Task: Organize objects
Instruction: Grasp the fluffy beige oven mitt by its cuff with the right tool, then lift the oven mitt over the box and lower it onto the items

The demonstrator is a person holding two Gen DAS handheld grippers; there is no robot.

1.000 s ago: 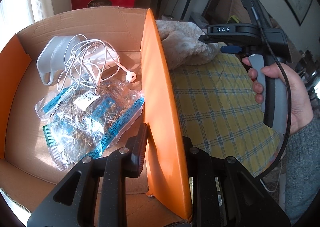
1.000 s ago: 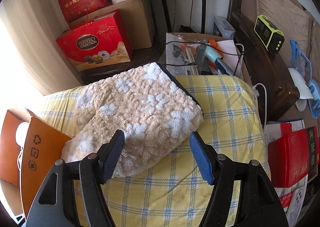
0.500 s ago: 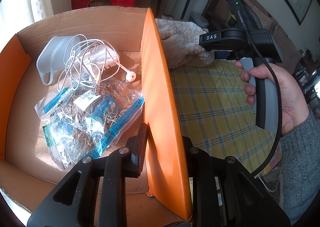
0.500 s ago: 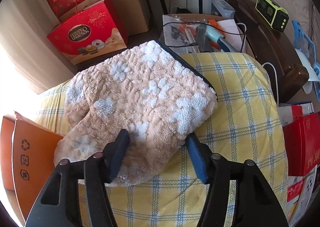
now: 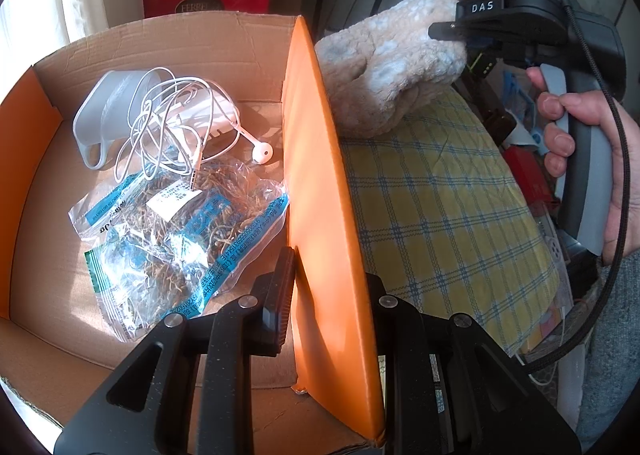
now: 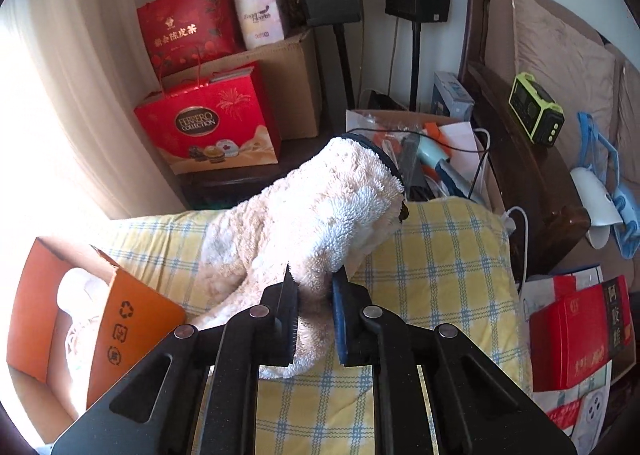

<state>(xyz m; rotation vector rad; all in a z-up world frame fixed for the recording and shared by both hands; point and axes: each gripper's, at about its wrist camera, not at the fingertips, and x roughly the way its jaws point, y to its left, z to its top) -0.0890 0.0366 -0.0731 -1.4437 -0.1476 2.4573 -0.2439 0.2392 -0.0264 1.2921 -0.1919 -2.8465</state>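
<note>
the fluffy mitt (image 6: 320,223), flat a second ago, now lifts off the checked bed (image 6: 440,275), the right gripper (image 6: 314,319) just clamped on it; the left gripper (image 5: 328,295) pinches the box flap (image 5: 320,175).

Earphones (image 5: 172,123) and bag (image 5: 176,243) inside box (image 5: 328,215), plush mitt (image 5: 384,67) right of it.

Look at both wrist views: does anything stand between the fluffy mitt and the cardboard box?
Yes: the box's orange flap, standing upright and clamped by the left gripper, lies between the fluffy mitt, pinched in the right gripper, and the cardboard box. The mitt must pass over it.
</note>
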